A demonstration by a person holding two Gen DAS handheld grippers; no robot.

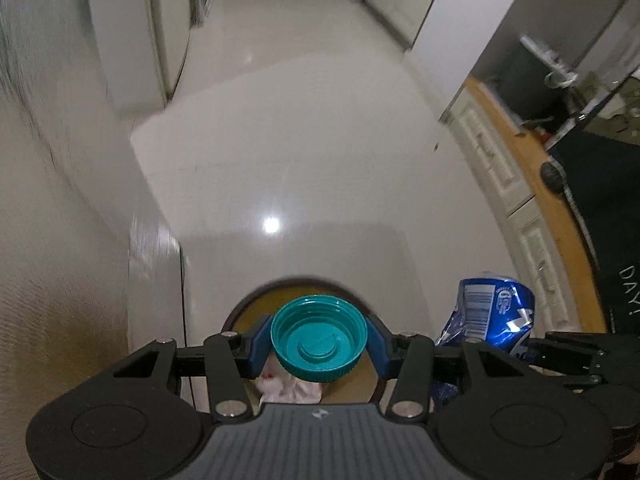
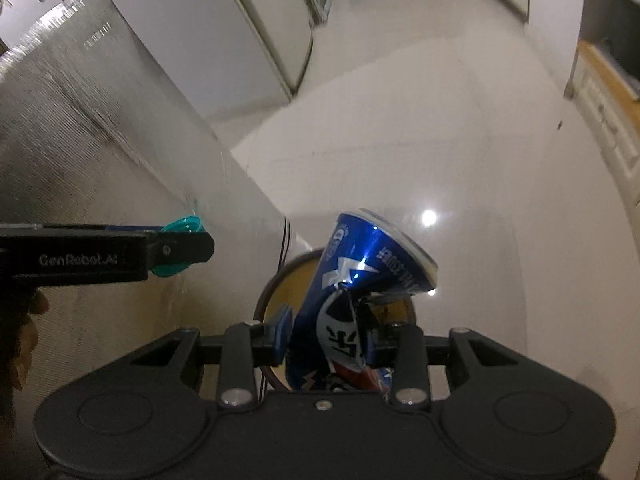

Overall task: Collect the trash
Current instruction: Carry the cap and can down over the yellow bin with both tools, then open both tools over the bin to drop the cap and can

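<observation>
My left gripper (image 1: 319, 340) is shut on a teal plastic lid (image 1: 319, 338), held hollow side up between its blue pads. Under it stands a round bin (image 1: 256, 304) with a dark rim and yellowish inside, and crumpled white paper (image 1: 288, 386) lies in it. My right gripper (image 2: 326, 340) is shut on a crushed blue can (image 2: 360, 276), which hangs over the same bin (image 2: 280, 292). In the left wrist view the can (image 1: 486, 312) shows at the right. In the right wrist view the left gripper (image 2: 176, 248) with the lid (image 2: 184, 226) shows at the left.
A glossy white floor (image 1: 300, 140) stretches ahead down a hallway. A metallic appliance wall (image 2: 80, 120) rises at the left, right beside the bin. White cabinets with a wooden counter edge (image 1: 520, 168) run along the right. A person's fingers (image 2: 24, 340) show at the far left.
</observation>
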